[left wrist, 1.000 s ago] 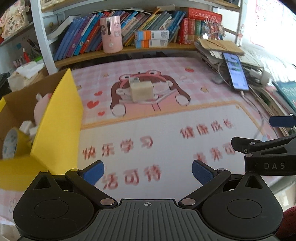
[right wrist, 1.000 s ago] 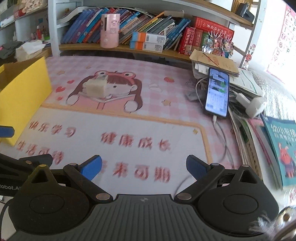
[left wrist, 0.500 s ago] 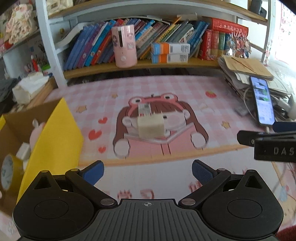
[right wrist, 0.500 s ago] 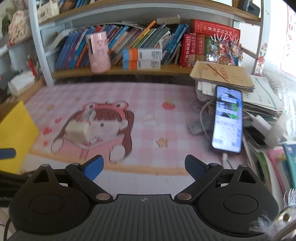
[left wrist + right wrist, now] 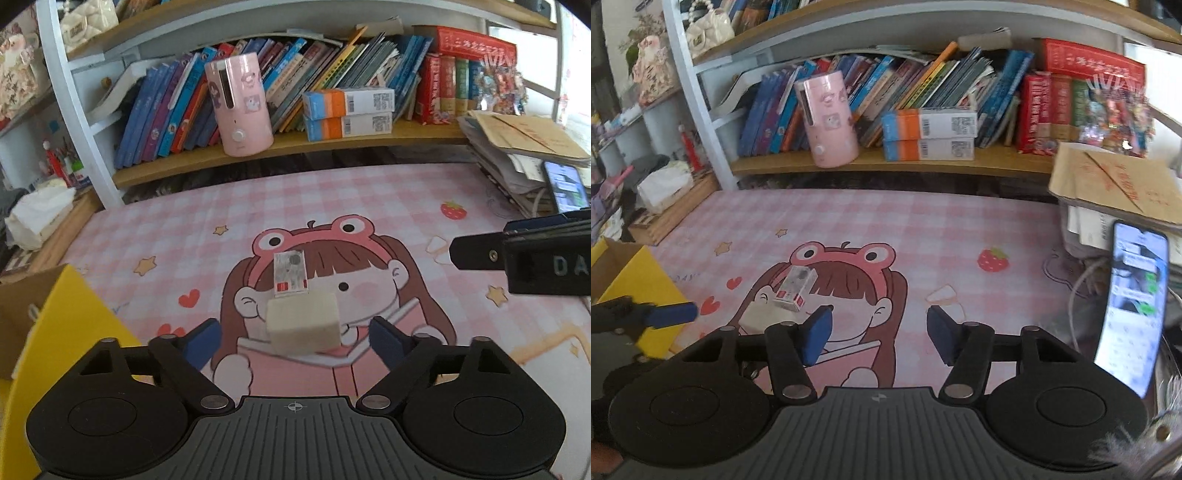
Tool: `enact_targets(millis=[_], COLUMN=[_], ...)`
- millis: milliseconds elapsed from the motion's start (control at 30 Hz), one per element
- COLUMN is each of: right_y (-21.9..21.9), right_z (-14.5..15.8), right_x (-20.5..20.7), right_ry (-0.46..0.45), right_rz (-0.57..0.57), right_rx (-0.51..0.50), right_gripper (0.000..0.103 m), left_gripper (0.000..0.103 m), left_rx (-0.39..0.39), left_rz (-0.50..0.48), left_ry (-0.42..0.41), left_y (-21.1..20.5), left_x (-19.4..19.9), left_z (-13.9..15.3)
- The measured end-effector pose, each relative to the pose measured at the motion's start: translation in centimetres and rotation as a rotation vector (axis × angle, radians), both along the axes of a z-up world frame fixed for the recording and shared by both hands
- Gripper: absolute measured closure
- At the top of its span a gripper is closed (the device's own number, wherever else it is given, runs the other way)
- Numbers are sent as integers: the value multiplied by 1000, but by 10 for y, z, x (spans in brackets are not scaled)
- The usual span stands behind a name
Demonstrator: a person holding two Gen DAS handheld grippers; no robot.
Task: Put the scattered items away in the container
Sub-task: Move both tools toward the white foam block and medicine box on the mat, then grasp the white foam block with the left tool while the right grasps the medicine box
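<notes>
On the pink cartoon mat (image 5: 369,206), a beige block (image 5: 303,325) with a small white packet (image 5: 291,273) at its far edge lies between the left gripper (image 5: 295,341) fingers, which are closing without contact. Right gripper (image 5: 879,338) is narrowing on nothing, right of the block. A yellow box (image 5: 70,325) stands left.

Matt beige block (image 5: 303,325); glossy printed mat (image 5: 332,206); yellow cardboard box (image 5: 70,325).
</notes>
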State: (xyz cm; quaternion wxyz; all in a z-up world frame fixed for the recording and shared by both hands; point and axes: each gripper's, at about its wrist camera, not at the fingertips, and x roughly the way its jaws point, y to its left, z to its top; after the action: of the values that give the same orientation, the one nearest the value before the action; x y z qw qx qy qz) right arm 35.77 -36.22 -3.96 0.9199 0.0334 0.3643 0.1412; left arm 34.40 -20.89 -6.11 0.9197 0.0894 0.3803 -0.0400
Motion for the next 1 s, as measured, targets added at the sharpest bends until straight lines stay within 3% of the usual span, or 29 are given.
enact_targets(millis=[233,400,500,700,833,1000], right_y=[11,22,32,66,92,115], right_z=[-10,-21,-27,-36,-46,-62], right_x=[28,49,63,85,91,89], right_ry=[24,53,77,83,79,61], right_rz=[83,141,173,272,340,356], right_rx=[-21,-1,21,55,12,-61], right_gripper=[47,47,47,47,47,47], left_gripper=[26,49,54,57,57,57], left_rx=[-38,-51,-69,-61,-53,-17], left_rz=[29,44,34,139,218,223], left_ry=[56,73,68,77,110,82], left_y=[-2,3,9,38,58,62], left_x=[25,35,33,12,-2,-16], left_z=[-23,-33,-32,-21,-17,-8])
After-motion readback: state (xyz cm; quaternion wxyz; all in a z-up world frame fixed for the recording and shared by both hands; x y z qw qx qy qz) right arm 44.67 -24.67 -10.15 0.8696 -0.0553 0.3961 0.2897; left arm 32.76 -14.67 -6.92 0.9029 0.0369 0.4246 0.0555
